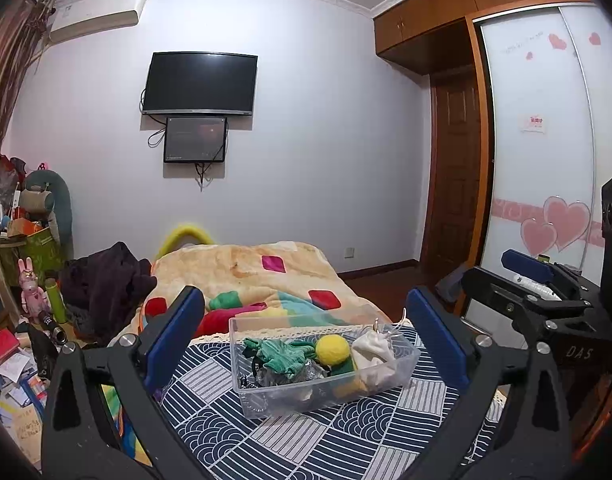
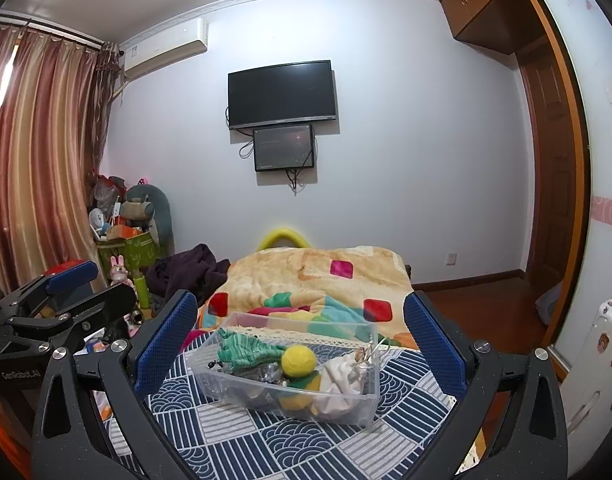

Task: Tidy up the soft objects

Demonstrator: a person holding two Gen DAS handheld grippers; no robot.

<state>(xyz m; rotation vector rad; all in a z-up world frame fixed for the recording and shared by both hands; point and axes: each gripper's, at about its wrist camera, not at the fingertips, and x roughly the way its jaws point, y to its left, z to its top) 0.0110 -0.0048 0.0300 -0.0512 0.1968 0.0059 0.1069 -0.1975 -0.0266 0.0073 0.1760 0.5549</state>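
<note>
A clear plastic bin sits on a navy and white patterned cloth. In it lie a green knit piece, a yellow felt ball, a white cloth pouch and dark items. My left gripper is open and empty, held in front of the bin. My right gripper is open and empty, also in front of the bin. Each gripper shows at the edge of the other's view.
A colourful patched blanket covers the bed behind the cloth. A dark garment lies at its left. Clutter and toys fill the left corner. A wardrobe and door stand at right.
</note>
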